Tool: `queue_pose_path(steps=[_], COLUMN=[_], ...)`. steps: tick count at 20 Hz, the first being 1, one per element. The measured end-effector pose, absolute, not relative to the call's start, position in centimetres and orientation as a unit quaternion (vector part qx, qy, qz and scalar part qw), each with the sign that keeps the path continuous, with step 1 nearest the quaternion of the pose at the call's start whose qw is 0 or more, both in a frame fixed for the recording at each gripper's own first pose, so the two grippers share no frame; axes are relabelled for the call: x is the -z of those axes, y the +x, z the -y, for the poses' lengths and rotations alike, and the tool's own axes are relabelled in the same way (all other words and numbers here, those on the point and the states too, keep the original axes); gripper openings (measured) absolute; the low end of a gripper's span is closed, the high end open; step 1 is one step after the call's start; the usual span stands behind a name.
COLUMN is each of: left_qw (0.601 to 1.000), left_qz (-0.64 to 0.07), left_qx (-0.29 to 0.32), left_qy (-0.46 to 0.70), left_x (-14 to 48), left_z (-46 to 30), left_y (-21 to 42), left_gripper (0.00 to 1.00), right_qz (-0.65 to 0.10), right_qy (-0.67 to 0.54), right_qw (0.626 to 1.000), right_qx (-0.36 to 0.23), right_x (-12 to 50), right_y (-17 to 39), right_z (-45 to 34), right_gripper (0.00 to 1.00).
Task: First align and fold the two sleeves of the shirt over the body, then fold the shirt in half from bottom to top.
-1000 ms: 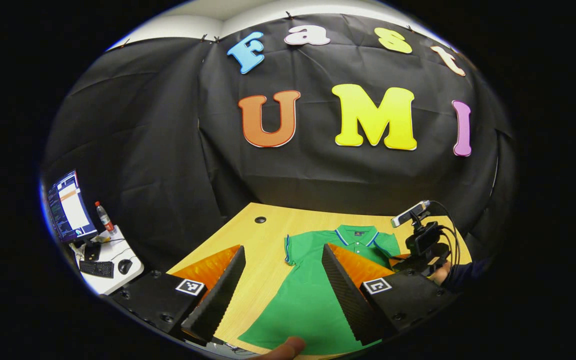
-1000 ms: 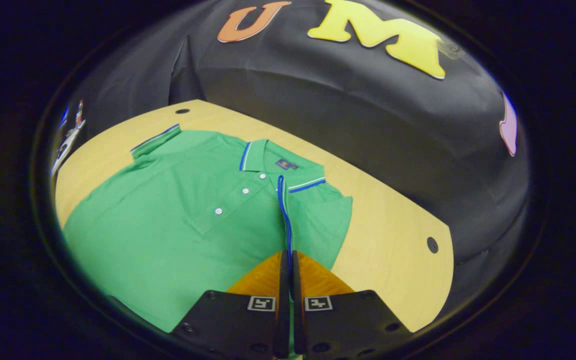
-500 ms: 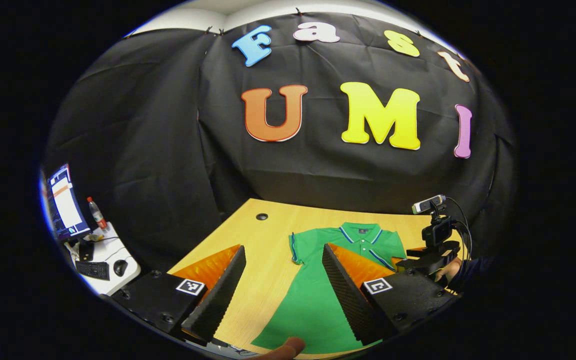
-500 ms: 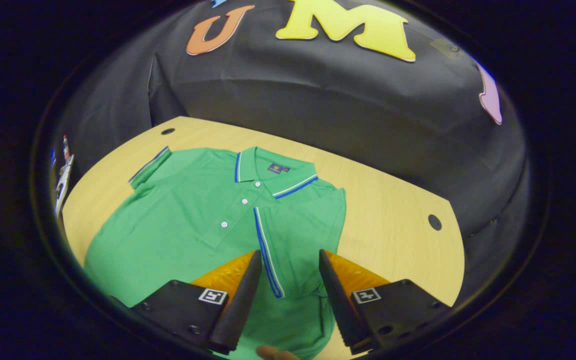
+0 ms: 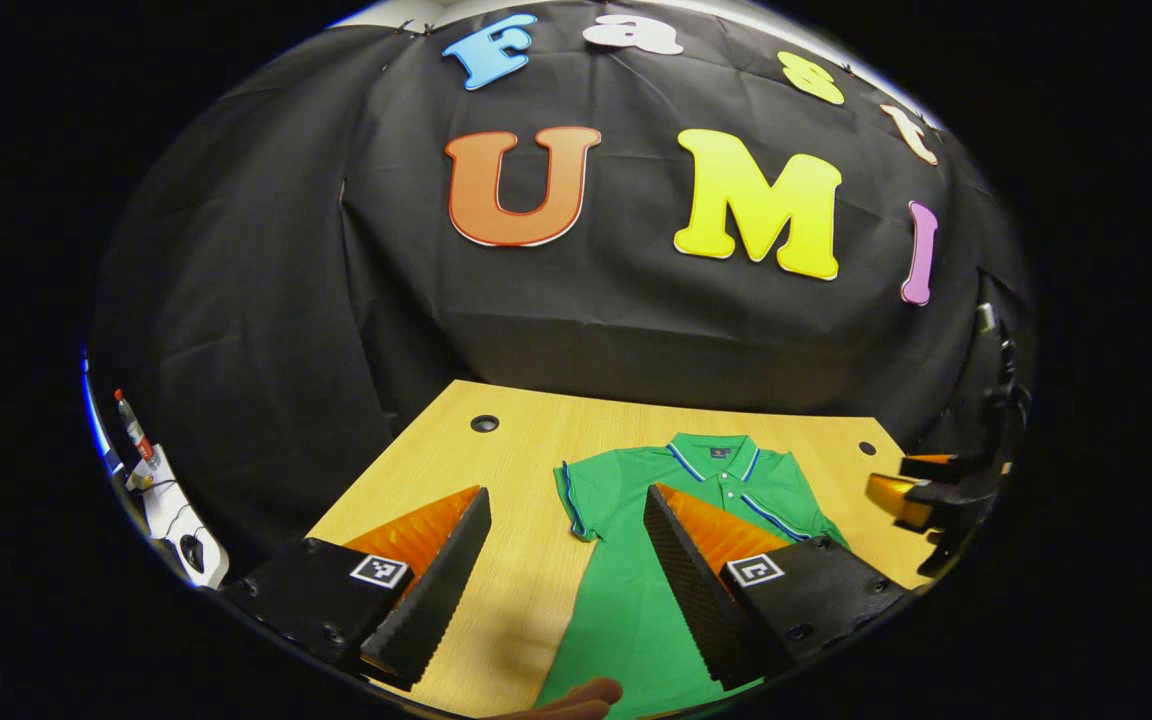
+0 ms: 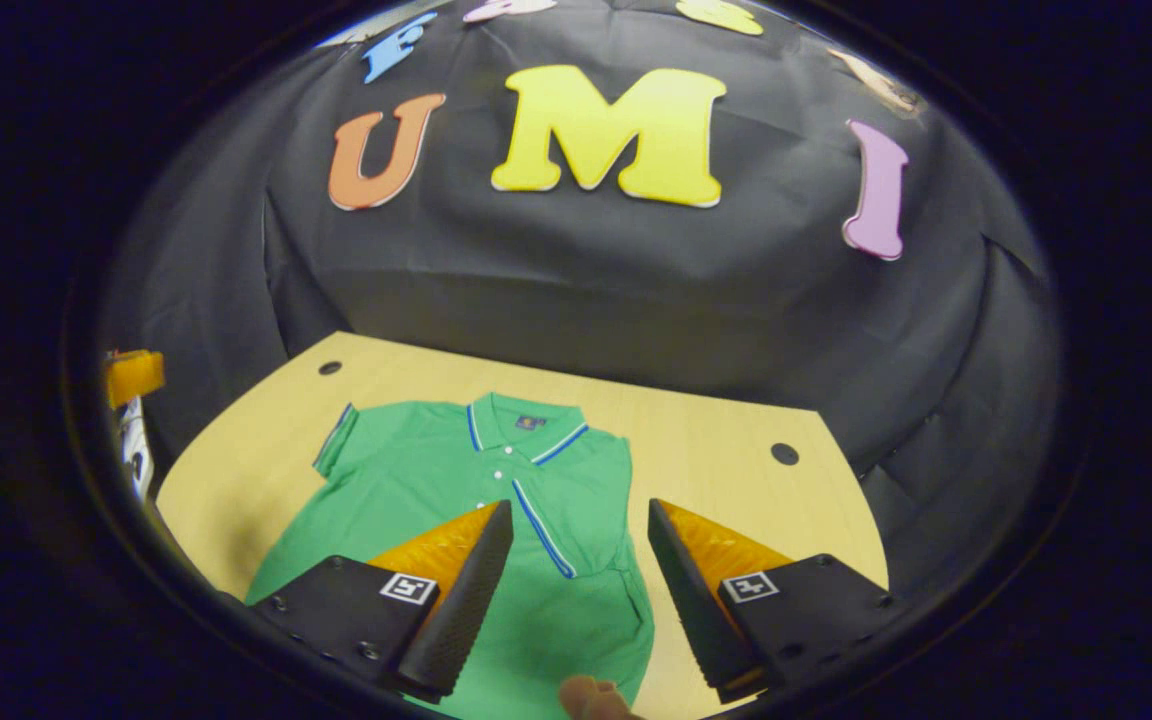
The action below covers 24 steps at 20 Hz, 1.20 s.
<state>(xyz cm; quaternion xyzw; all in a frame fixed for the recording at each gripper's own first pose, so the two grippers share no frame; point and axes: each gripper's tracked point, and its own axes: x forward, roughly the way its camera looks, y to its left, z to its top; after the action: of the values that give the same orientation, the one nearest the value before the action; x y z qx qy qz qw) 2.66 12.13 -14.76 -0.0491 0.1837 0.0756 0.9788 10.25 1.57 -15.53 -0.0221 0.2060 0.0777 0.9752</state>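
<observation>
- Green polo shirt (image 6: 456, 500) lying flat, front up, on the wooden table (image 6: 726, 470), collar toward the black cloth wall.
- Sleeve (image 6: 576, 490) on the shirt's right-hand side in the right gripper view folded in over the body, its blue-striped cuff (image 6: 543, 520) running diagonally across the chest.
- Other sleeve (image 5: 576, 490) spread out flat beside the body on the table.
- Left gripper (image 5: 566, 580) held above the table over the spread sleeve side of the shirt, jaws wide apart, gripping nothing, touching nothing.
- Right gripper (image 6: 576, 590) held above the shirt over the folded sleeve, jaws wide apart, nothing between them.
- Fingertip (image 5: 586, 692) at the bottom edge below the shirt's hem.
</observation>
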Motion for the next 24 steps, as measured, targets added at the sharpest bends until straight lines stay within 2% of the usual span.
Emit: queue_pose_path(steps=[1,2,3,5,12,13,17,20,21,24], left_qw=[0.978,0.976,0.973,0.965,0.951,0.949,0.943,0.93,0.924,0.912], left_qz=[-0.189,-0.199,-0.213,-0.246,-0.296,-0.302,-0.324,-0.357,-0.37,-0.394], left_qx=[-0.073,-0.07,-0.067,-0.059,-0.075,-0.07,-0.053,-0.063,-0.061,-0.066], left_qy=[-0.048,-0.05,-0.055,-0.075,-0.056,-0.05,-0.05,-0.057,-0.067,-0.095], left_x=[15.8,17.1,18.3,21.2,28.4,29.1,31.0,32.9,33.3,33.9], left_z=[-12.4,-12.5,-12.7,-12.6,-14.1,-13.9,-12.3,-12.1,-11.7,-11.7], left_y=[3.7,4.7,5.6,7.0,13.4,14.2,17.2,18.5,18.9,19.3], left_gripper=[1.0,1.0,1.0,1.0,1.0,0.99,0.99,0.99,0.98,0.86], right_qz=[-0.193,-0.181,-0.17,-0.147,-0.092,-0.088,-0.093,-0.121,-0.129,-0.139], right_qy=[-0.021,-0.018,-0.014,0.001,0.043,0.041,0.029,0.016,0.018,0.038], right_qw=[0.979,0.982,0.984,0.988,0.994,0.995,0.995,0.992,0.991,0.989], right_qx=[-0.068,-0.056,-0.044,-0.035,-0.04,-0.037,-0.023,-0.022,-0.02,-0.021], right_x=[14.3,13.1,11.8,9.2,-0.7,-1.6,-2.5,-1.2,-0.3,0.0], right_y=[9.2,8.1,7.0,4.5,-2.9,-3.7,-6.1,-7.0,-7.1,-6.5], right_z=[-1.4,-1.1,-0.9,-1.7,-3.5,-3.3,-3.3,-3.2,-3.1,-3.5], right_gripper=[0.86,0.87,0.92,0.91,0.92,0.96,0.92,0.92,0.95,0.93])
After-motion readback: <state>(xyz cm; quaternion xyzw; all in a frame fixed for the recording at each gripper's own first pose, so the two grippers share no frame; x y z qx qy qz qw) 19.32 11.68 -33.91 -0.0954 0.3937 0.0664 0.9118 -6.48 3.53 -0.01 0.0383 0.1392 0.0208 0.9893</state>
